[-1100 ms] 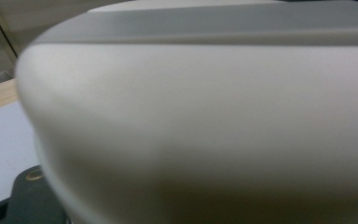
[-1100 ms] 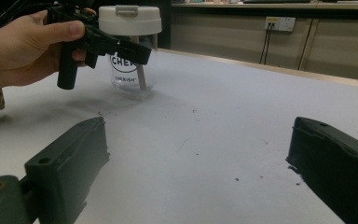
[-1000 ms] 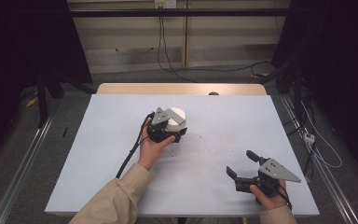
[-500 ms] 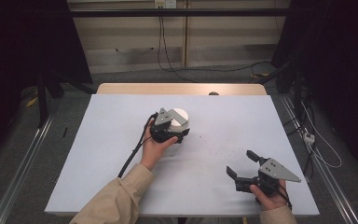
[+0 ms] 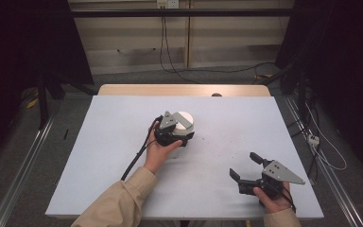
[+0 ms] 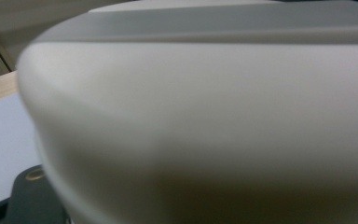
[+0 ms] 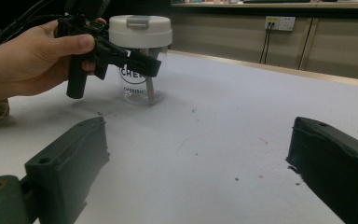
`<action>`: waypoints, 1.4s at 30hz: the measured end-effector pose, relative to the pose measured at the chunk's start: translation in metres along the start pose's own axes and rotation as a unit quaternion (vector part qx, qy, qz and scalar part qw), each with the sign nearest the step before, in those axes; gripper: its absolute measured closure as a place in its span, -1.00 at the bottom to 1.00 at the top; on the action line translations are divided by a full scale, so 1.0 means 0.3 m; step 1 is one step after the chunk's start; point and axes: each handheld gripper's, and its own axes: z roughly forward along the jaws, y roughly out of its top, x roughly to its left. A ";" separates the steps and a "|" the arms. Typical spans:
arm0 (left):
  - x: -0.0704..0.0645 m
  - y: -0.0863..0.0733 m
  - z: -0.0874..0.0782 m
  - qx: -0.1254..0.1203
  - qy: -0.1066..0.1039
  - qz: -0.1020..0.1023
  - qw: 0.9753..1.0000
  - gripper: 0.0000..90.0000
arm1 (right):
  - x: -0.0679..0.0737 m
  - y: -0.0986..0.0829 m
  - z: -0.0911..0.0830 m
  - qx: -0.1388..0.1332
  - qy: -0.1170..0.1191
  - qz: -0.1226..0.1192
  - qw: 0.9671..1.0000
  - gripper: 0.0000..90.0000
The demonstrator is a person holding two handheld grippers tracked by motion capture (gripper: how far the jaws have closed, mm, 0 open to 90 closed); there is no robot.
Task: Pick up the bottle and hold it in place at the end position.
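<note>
A clear jar with a white lid stands upright near the table's middle. In the right gripper view the jar carries dark lettering. My left gripper is held against it, one jaw crossing the front of the glass just under the lid. I cannot see whether the jaws press on it. In the left gripper view the white lid is blurred and very close, with a jaw far out at the lower left. My right gripper rests open near the front right, pointing at the jar, with nothing between its fingers.
The pale blue table top has small dark specks near its middle. A wooden strip runs along the far edge. Metal rails and cables lie on the floor on both sides.
My left gripper has moved slightly right, closer onto the jar. The right gripper has stayed put.
</note>
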 end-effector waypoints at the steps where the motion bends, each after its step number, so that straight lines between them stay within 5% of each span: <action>1: 0.000 0.000 0.000 -0.001 0.001 -0.001 1.000 -0.59 | 0.000 0.000 0.000 0.000 0.000 0.000 1.000 -0.91; 17: -0.017 -0.010 0.014 -0.018 -0.001 0.004 1.000 -0.59 | 0.005 0.000 0.013 0.006 0.001 -0.002 1.000 -0.91; 42: -0.012 -0.031 0.004 -0.026 -0.004 -0.007 1.000 -0.59 | 0.028 0.046 0.155 0.043 0.001 0.006 0.999 -0.91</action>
